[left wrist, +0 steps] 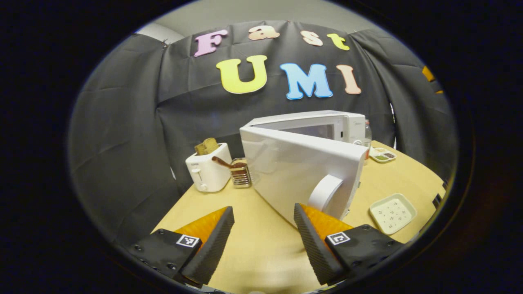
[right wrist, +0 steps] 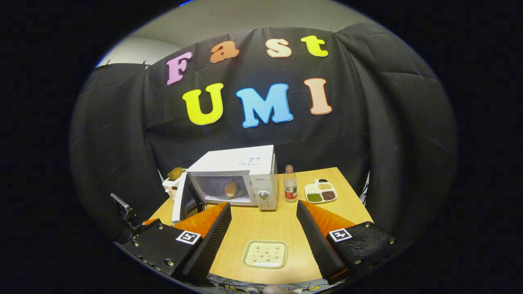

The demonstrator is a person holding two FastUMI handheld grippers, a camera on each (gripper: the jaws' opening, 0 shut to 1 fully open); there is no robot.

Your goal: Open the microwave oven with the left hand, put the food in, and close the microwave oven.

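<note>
The white microwave [right wrist: 237, 173] stands at the back of the wooden table with its door [right wrist: 179, 200] swung open to the left. A brownish piece of food [right wrist: 231, 188] lies inside it. In the left gripper view the open door [left wrist: 294, 171] is close up, its round white handle [left wrist: 325, 192] just above my right finger. My left gripper [left wrist: 263, 209] is open and holds nothing. My right gripper [right wrist: 263, 204] hangs open and empty over the table's front, well short of the microwave.
An empty square plate [right wrist: 264, 253] lies near the front edge. A bottle [right wrist: 290, 183] and a divided dish of beans [right wrist: 320, 191] stand to the right of the microwave. A white toaster [left wrist: 208, 171] with bread and a small rack [left wrist: 241, 173] sit to its left.
</note>
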